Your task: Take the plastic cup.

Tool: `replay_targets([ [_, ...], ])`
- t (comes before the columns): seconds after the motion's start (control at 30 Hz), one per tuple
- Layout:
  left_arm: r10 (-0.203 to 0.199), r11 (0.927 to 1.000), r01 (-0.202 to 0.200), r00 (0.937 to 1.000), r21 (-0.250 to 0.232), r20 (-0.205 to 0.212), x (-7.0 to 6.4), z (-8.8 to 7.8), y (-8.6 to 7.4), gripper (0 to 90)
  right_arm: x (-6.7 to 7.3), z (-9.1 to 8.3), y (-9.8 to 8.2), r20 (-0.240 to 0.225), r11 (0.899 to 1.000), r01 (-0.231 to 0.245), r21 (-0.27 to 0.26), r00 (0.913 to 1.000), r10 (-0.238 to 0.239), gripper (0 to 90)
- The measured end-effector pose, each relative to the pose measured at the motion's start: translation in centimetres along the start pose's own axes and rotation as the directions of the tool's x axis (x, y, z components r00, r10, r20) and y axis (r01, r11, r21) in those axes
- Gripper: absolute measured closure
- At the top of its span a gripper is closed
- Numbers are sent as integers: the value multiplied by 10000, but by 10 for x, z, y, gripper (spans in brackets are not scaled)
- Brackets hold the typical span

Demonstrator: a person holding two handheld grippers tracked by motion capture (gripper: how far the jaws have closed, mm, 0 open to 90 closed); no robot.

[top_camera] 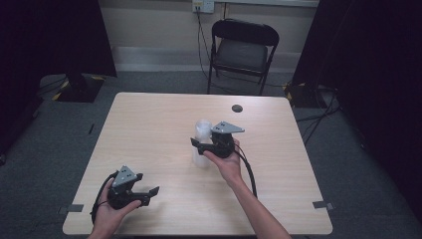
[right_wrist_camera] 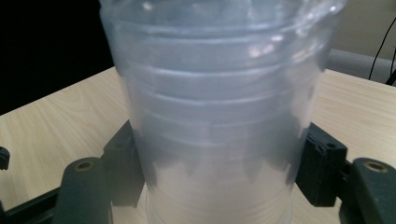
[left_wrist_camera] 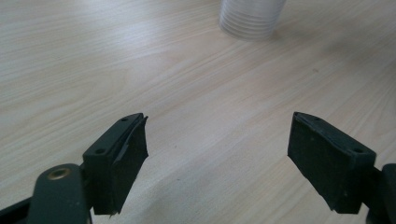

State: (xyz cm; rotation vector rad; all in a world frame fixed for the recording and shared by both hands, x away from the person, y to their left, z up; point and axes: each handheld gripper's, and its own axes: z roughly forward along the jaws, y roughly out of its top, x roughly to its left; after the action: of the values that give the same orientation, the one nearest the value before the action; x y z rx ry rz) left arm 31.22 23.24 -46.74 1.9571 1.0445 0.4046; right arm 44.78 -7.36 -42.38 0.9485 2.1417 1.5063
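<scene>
Right gripper [top_camera: 197,144] pinches a stack of clear plastic cups [top_camera: 201,142] near the middle of the table [top_camera: 149,129]. In the right gripper view the two black jaws sit hard against either side of the stack [right_wrist_camera: 215,116], low on its wall, pads touching the plastic. Stack stands upright; from the high view its base looks to be on or just above the wood, cannot tell which. Nested rims show as rings up the wall, so several cups, count unclear.

Left gripper [top_camera: 149,193] rests low at the near left corner of the table, well apart from the cups. Its jaws are spread wide with bare wood between them; the ribbed foot of the stack [left_wrist_camera: 250,18] shows far ahead in the left gripper view.

Farther out: a small dark round spot [top_camera: 237,108] near the far edge of the table, a folding chair [top_camera: 241,50] behind it.

Progress, as a judgement: grasp on the stack is made, first step done. Lifting, moving or pulling a cup off is not yet done. Left gripper likely has to come in to separate a cup; thin walls could buckle under a firm squeeze.
</scene>
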Motion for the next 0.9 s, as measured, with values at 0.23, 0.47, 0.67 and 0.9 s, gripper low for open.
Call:
replay_targets([
  [0.23, 19, 10000, -19, 10000, 29, -7, 0, 0, 0, 196, 0, -2, 4, 14, 9999, 54, -157, 10000, -54, 300],
  [0.47, 33, 10000, -33, 10000, 31, -3, 0, 0, 0, 196, 0, -5, 7, -10, 9995, 47, -326, 10000, -47, 303],
  [0.67, -5, 10000, 5, 10000, 11, -85, 1, 0, 0, 196, 0, -7, 12, -19, 9988, 39, -487, 10000, -40, 305],
  [0.9, -13, 10000, 14, 10000, 36, -47, 1, 0, 0, 196, 1, -9, 17, 44, 9981, 170, -587, 9998, -168, 310],
])
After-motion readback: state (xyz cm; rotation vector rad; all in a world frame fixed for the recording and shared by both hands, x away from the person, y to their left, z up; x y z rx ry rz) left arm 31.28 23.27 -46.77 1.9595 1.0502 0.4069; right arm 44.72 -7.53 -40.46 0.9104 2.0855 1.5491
